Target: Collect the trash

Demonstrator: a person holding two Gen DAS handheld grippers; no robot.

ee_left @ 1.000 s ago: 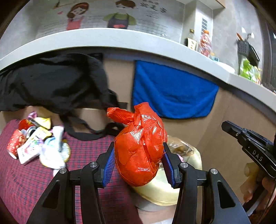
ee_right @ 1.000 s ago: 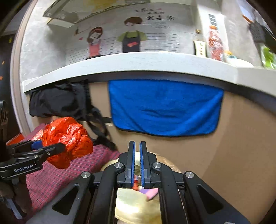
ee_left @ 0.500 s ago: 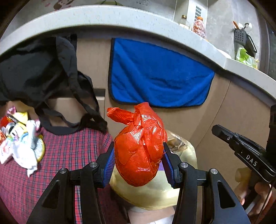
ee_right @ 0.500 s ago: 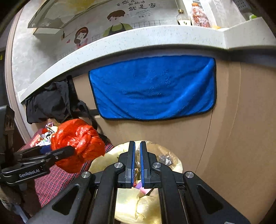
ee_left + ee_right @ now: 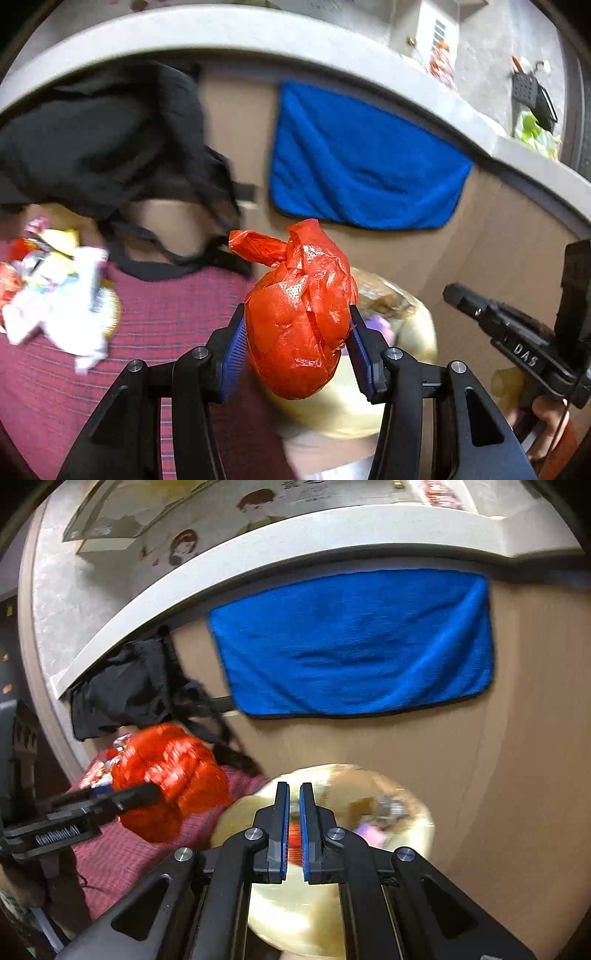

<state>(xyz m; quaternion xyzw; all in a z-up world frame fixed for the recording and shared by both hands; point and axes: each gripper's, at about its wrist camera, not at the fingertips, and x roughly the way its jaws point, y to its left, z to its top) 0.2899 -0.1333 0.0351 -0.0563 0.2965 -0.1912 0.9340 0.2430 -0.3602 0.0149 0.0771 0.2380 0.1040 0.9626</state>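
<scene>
- Left gripper [image 5: 297, 347] tilts downward, clamped on the red bag [image 5: 299, 314], at nine o'clock of the bin [image 5: 332, 849].
- Right gripper [image 5: 291, 827], clenched and empty, hangs over the bin.
- Bin contents are blurred.

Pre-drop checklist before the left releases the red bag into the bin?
1. Left gripper clamped on red plastic bag: ok.
2. Bag over the yellow-lined trash bin: not ok; in the right wrist view it hangs over the plaid cloth, beside the rim.
3. Bin mouth open: ok, litter visible inside.
4. Right gripper empty, jaws shut: ok.
5. Right gripper clear of the drop path: cannot tell; it hovers over the bin.
6. Wrapper pile left on the cloth: not ok.
</scene>
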